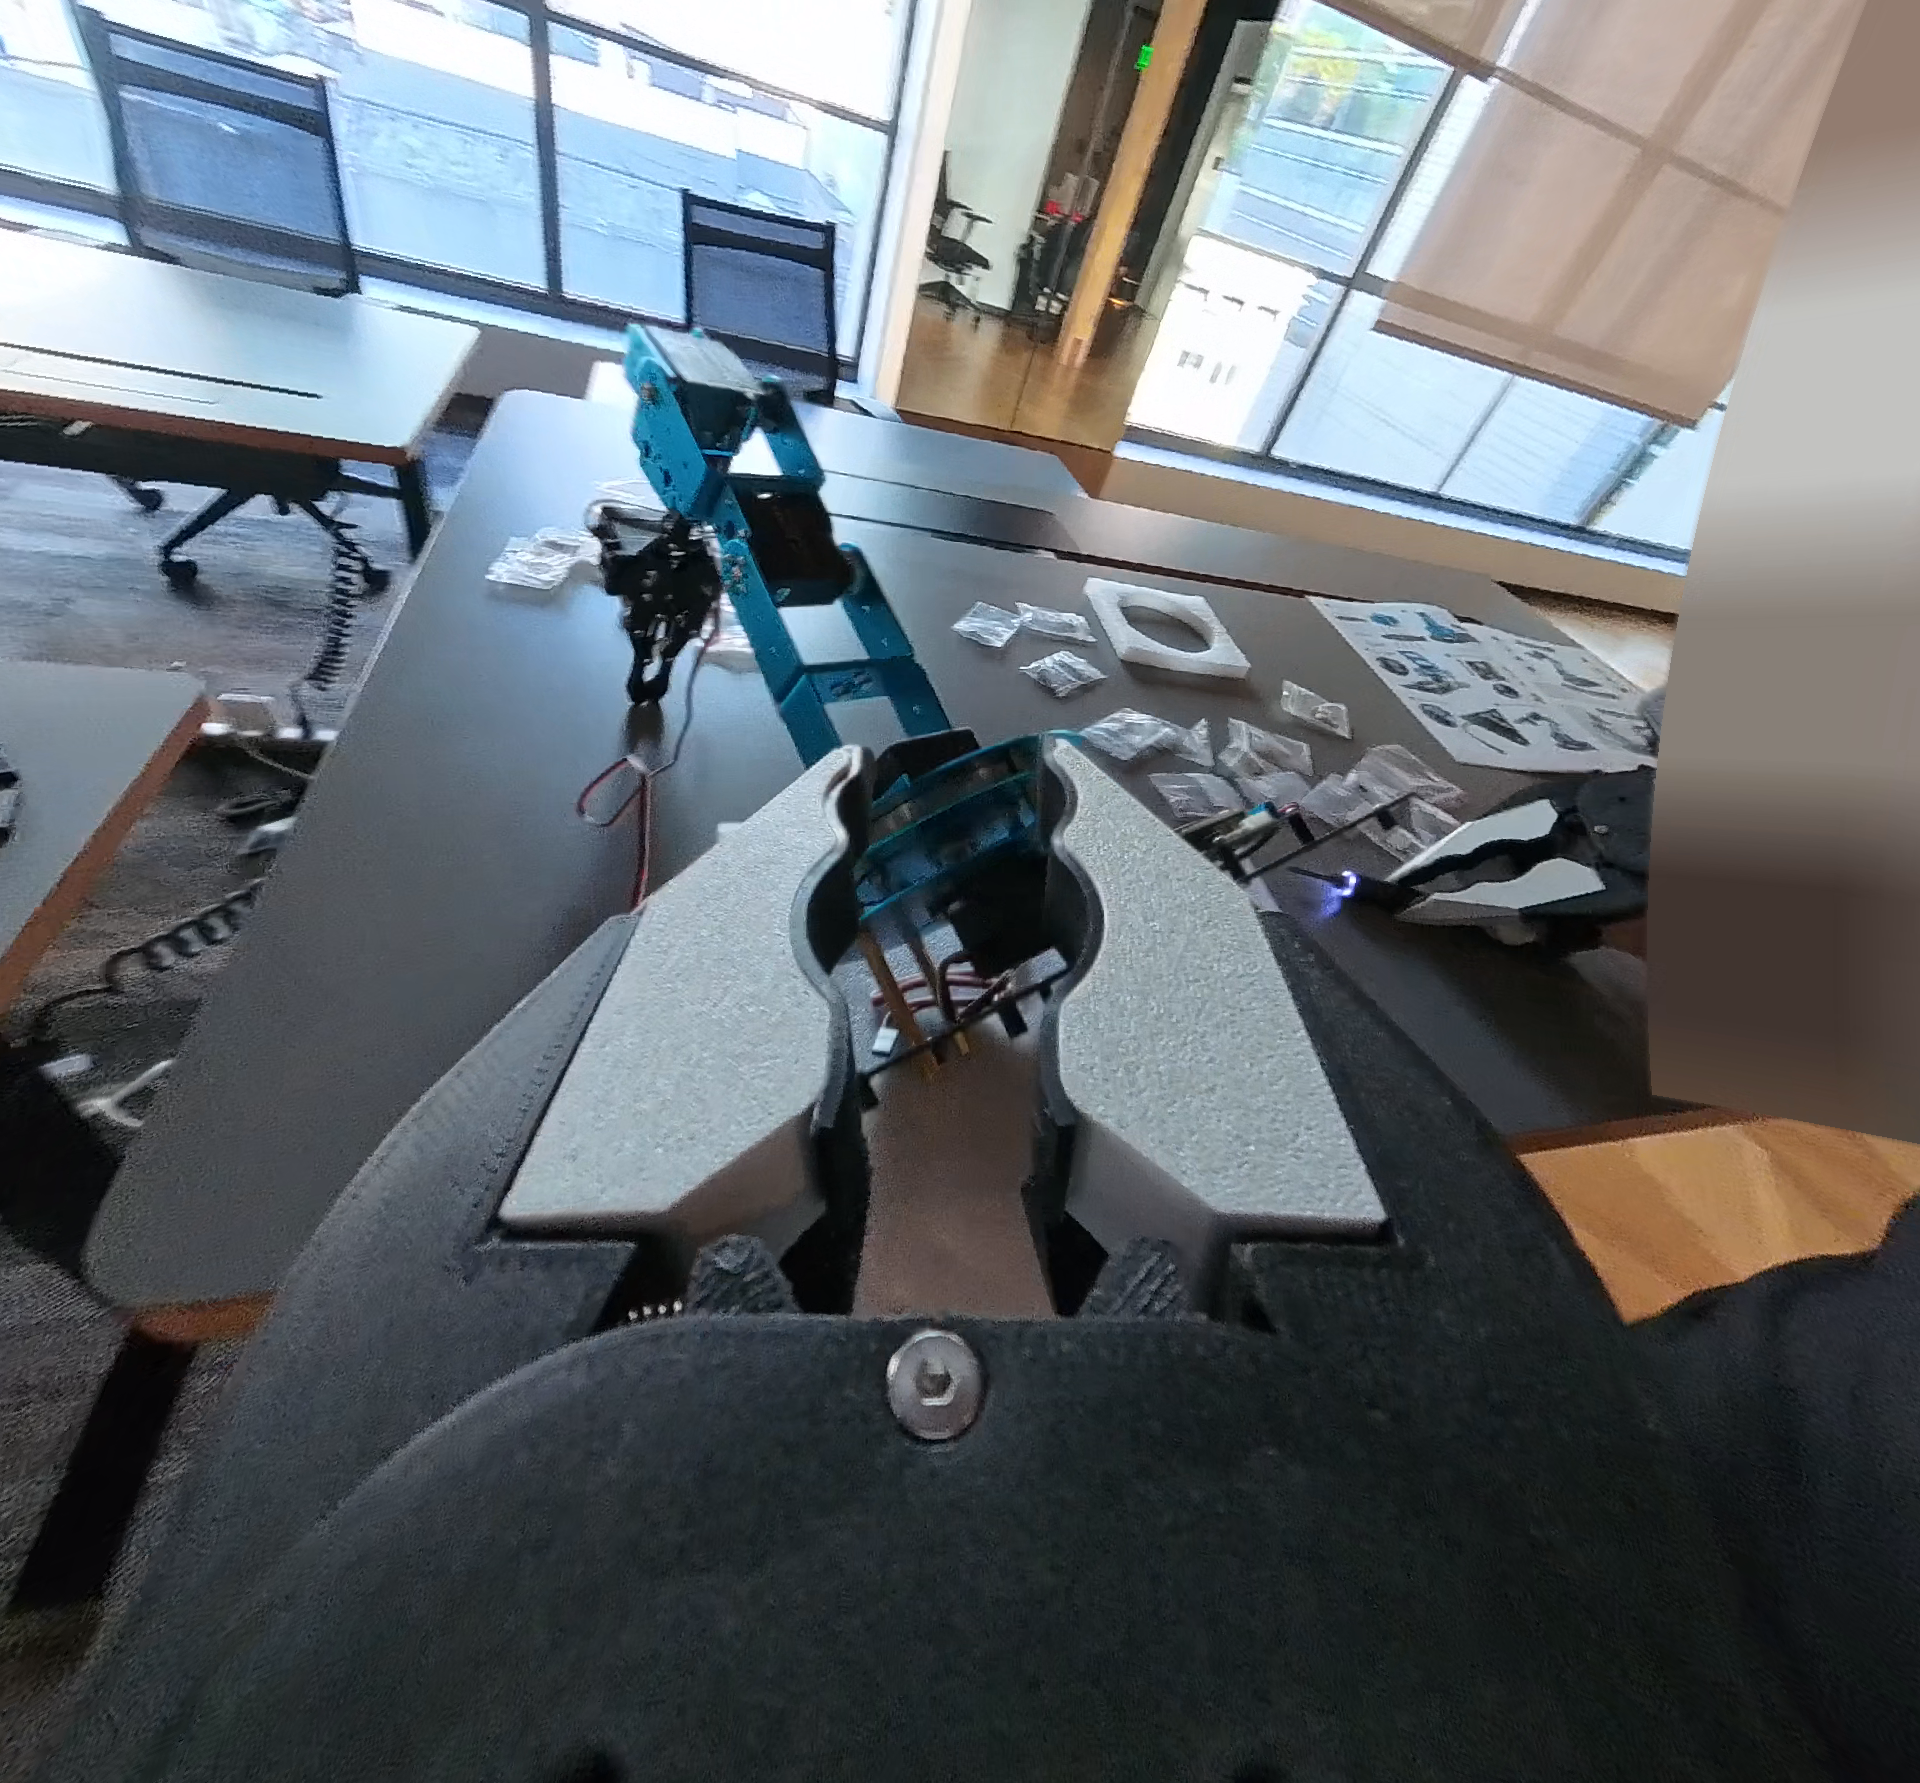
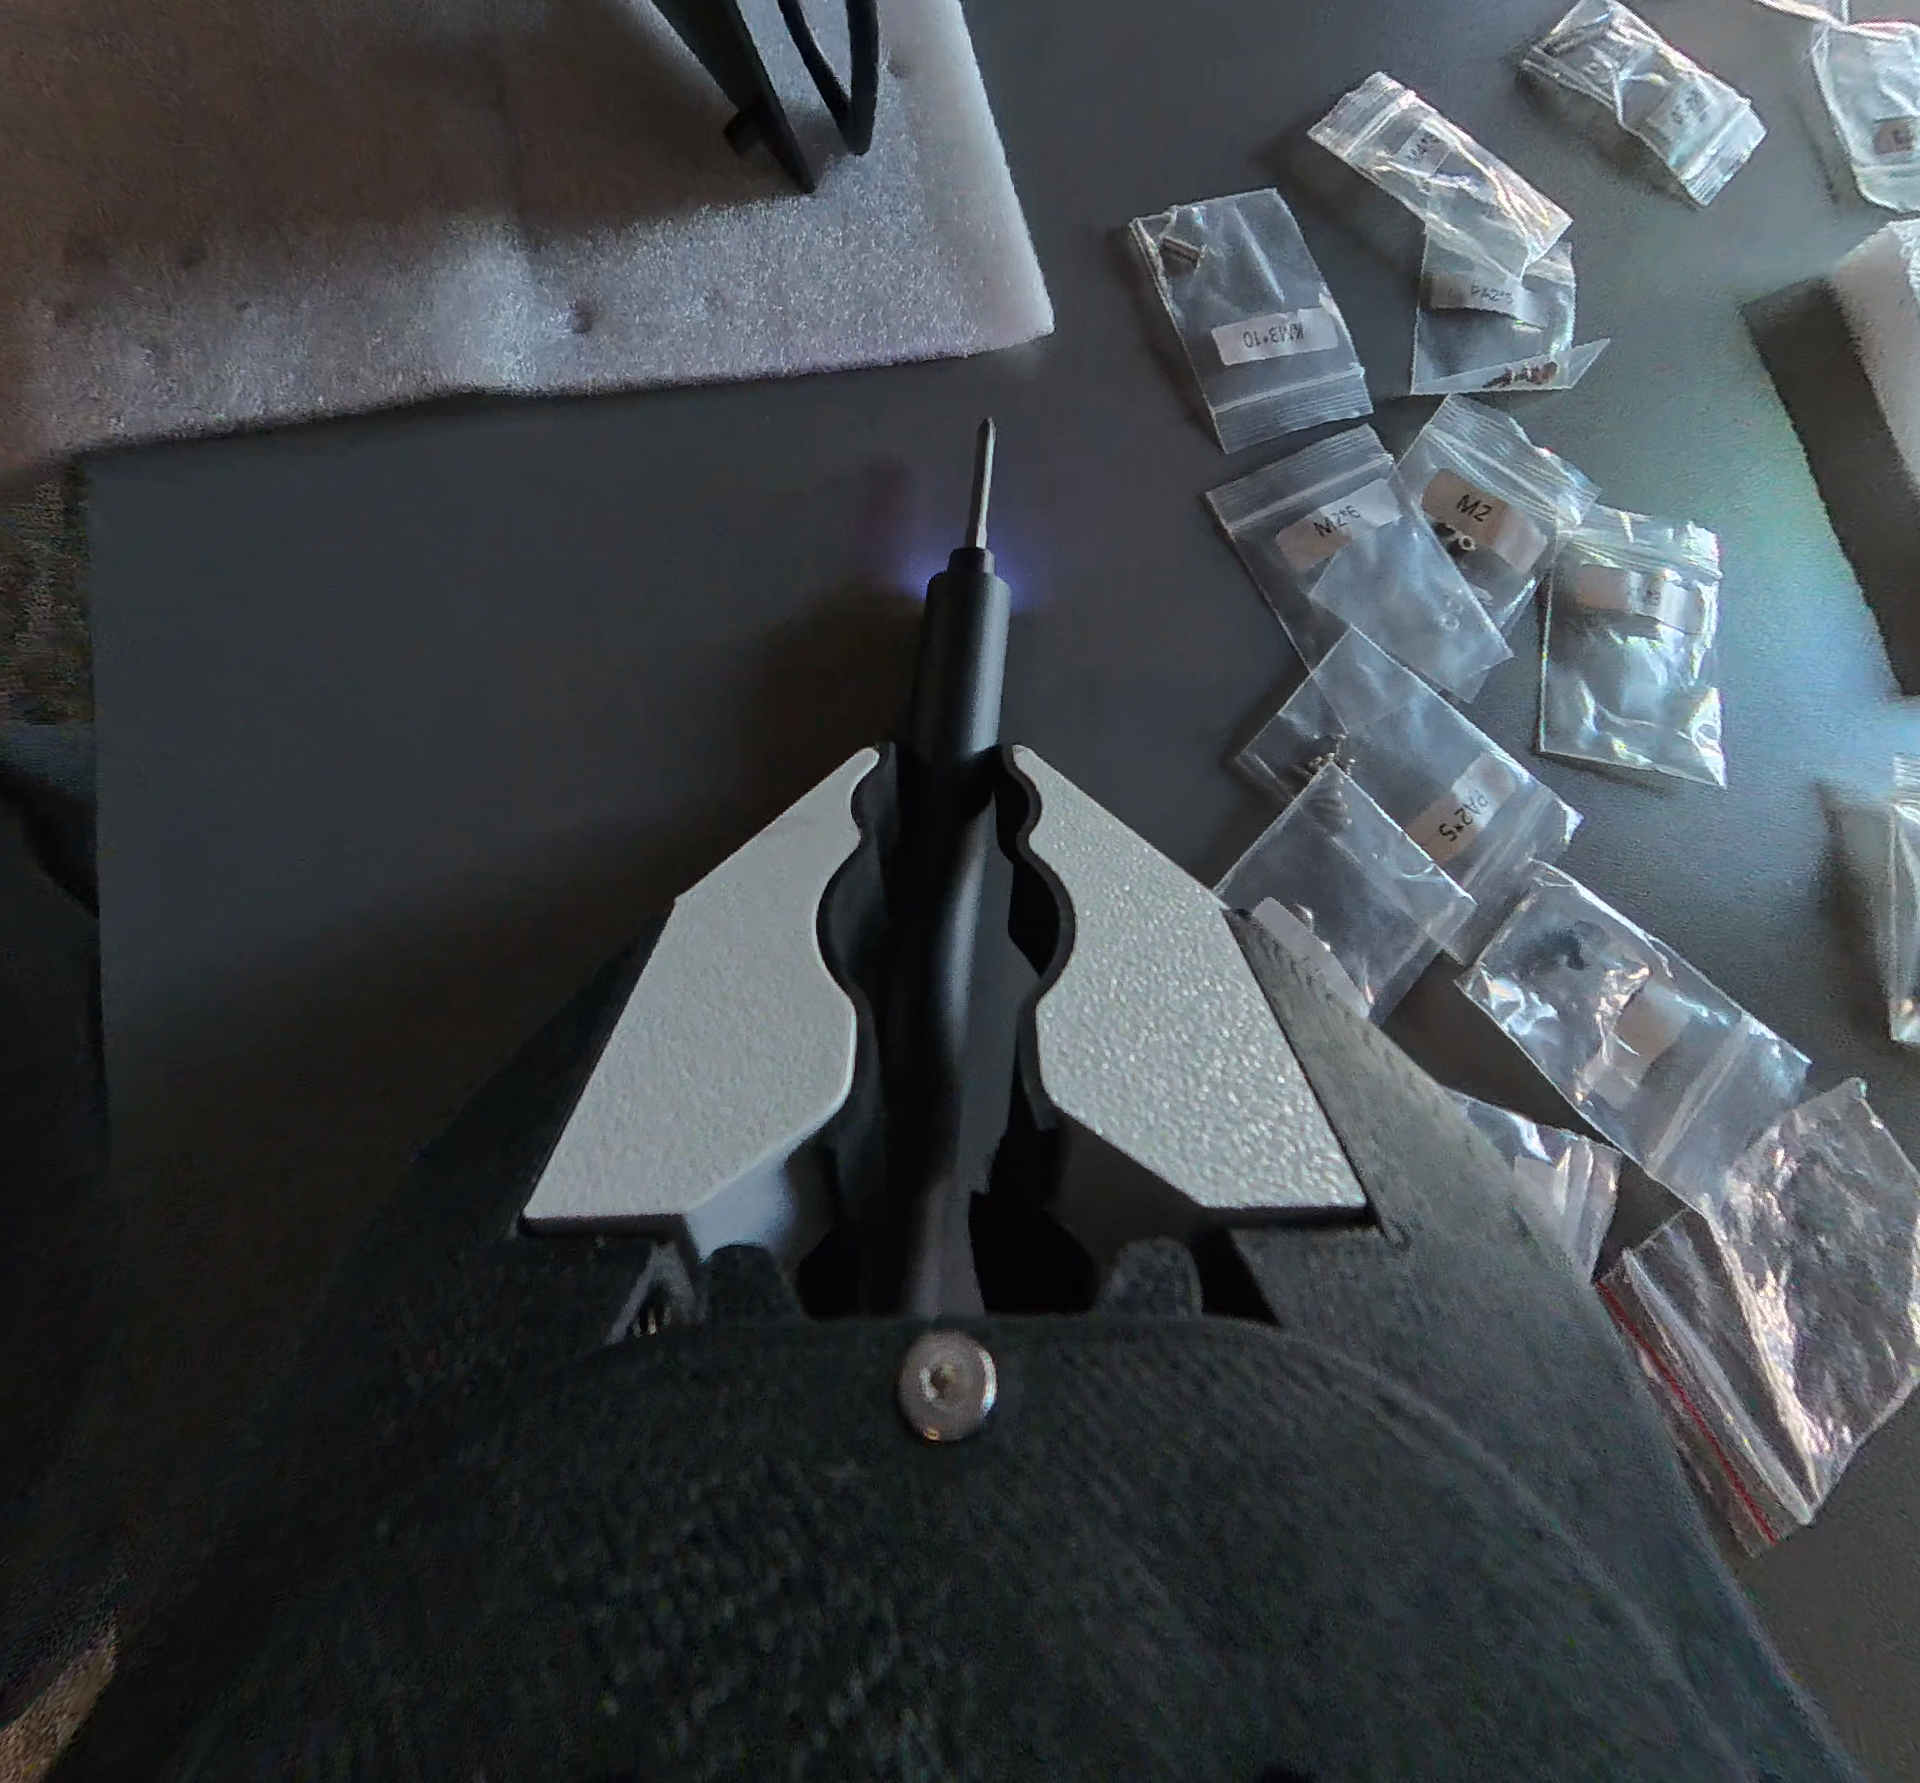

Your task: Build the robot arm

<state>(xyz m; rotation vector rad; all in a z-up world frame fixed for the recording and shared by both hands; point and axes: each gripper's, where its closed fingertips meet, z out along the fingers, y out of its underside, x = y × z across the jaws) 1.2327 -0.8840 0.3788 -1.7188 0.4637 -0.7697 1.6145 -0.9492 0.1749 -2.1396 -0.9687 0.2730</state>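
Observation:
My left gripper (image 1: 951,777) is shut on the round base of a blue metal robot arm kit (image 1: 940,840). The blue arm (image 1: 821,632) stretches away over the black table (image 1: 436,798) and ends in a black claw (image 1: 660,601) with red and black wires. My right gripper (image 2: 945,767) is shut on a black electric screwdriver (image 2: 961,653). Its thin bit (image 2: 985,476) points forward over the table (image 2: 468,653), and a bluish light glows at its nose. The right gripper with the screwdriver also shows in the left wrist view (image 1: 1496,866), to the right of the base.
Several small clear bags of screws (image 2: 1455,653) lie right of the screwdriver; they also show in the left wrist view (image 1: 1247,757). A grey foam sheet (image 2: 416,206) lies ahead on the left. A white foam frame (image 1: 1169,637) and a printed instruction sheet (image 1: 1486,673) lie farther back. Chairs and other desks stand around. The tips of one gripper are about 45 cm away from the tips of the other.

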